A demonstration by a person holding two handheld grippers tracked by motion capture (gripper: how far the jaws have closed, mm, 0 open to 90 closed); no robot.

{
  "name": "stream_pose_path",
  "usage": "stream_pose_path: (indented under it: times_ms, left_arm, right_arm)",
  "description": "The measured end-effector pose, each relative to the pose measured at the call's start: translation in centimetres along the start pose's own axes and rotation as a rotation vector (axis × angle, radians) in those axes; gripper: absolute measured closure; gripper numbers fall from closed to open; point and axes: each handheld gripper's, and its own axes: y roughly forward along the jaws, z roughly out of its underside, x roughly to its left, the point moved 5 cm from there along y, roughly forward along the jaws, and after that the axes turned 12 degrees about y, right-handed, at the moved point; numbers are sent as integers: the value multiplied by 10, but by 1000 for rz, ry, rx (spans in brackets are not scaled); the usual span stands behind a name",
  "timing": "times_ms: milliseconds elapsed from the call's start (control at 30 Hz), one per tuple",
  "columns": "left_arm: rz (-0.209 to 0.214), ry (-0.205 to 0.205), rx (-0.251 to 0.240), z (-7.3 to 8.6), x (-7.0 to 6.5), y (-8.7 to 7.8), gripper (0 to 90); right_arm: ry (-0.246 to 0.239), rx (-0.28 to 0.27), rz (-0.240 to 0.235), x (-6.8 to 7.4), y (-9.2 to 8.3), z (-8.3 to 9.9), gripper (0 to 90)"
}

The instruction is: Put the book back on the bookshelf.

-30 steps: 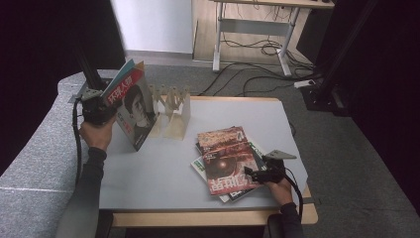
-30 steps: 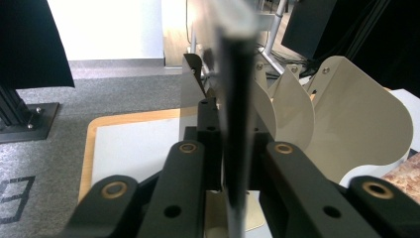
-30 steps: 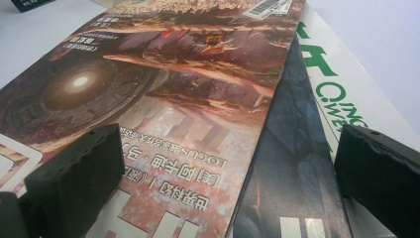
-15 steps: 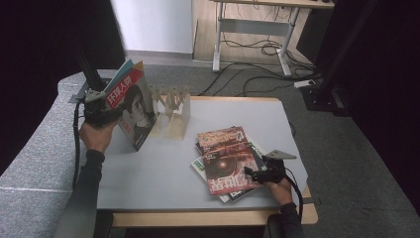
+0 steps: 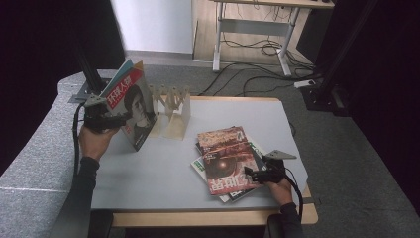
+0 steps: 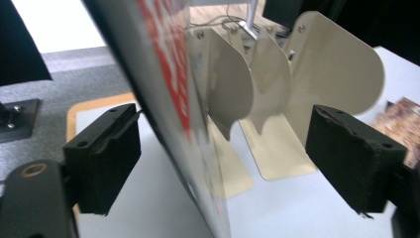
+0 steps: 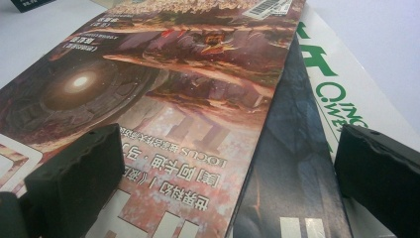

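Two upright magazines (image 5: pixel 130 106), one rack (image 5: pixel 171 111) (cream), three stacked magazines (image 5: pixel 225 158).

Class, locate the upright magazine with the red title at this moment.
In the high view, the upright red-titled magazine stands at the table's far left, leaning against the cream file rack, between the open left gripper jaws.
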Motion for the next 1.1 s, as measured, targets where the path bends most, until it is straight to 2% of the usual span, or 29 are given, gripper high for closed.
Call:
stream_pose_path:
  times_ms: [400,500,867,1100]
  left_arm:
    - [59,8,28,12,-20,-10,9]
    - [80,13,32,16,-27,-12,0]
    - [95,28,41,38,-44,-24,0]
    - [133,49,39,47,-59,-27,0]
  right_arm:
    - [0,-2,0,0,0,0,0]
    - [-1,-2,0,0,0,0,0]
    - [-1,-1,0,0,0,0,0]
    - [-1,-2,1,0,0,0,0]
